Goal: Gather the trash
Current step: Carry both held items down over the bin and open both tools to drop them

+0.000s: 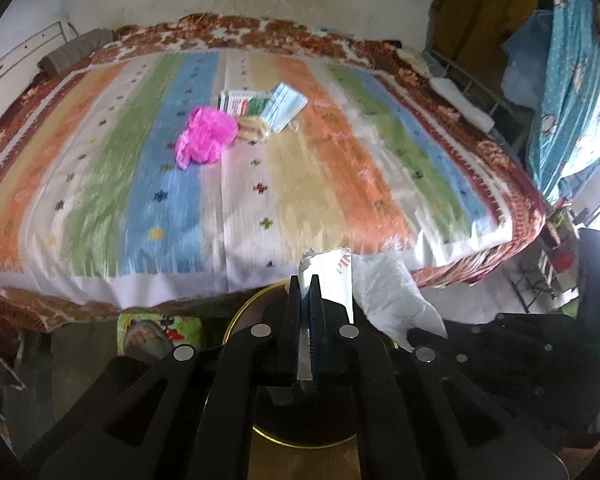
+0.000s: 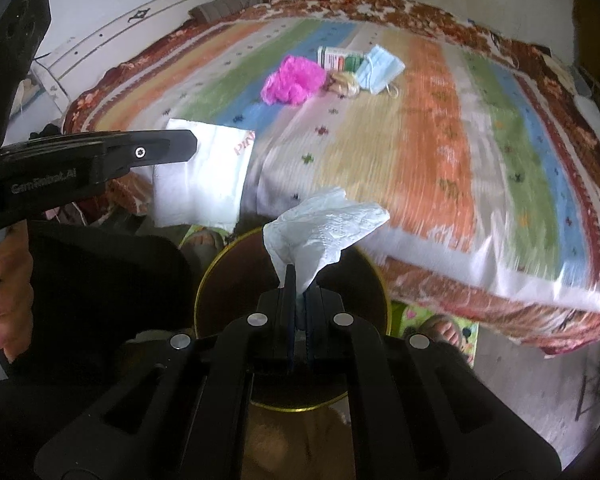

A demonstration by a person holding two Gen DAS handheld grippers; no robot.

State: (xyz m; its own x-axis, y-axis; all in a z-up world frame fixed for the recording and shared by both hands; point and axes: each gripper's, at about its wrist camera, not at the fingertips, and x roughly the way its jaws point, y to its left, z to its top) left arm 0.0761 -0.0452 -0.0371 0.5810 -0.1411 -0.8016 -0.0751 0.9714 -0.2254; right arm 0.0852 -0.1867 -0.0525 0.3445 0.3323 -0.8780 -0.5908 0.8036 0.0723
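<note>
the left gripper (image 1: 309,280) is clamping a white wrapper (image 1: 332,276); the right gripper (image 2: 298,280) is clamping a crumpled tissue (image 2: 324,228). both are hanging above the round bin (image 2: 382,280), lying at 6 o'clock beneath each claw. the right gripper is sitting nearer its centre.

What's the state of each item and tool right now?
left tool: shut on white wrapper
right tool: shut on crumpled tissue
round bin: open, below both tools
pink bag: crumpled, on bed
face mask: lying on bed
</note>
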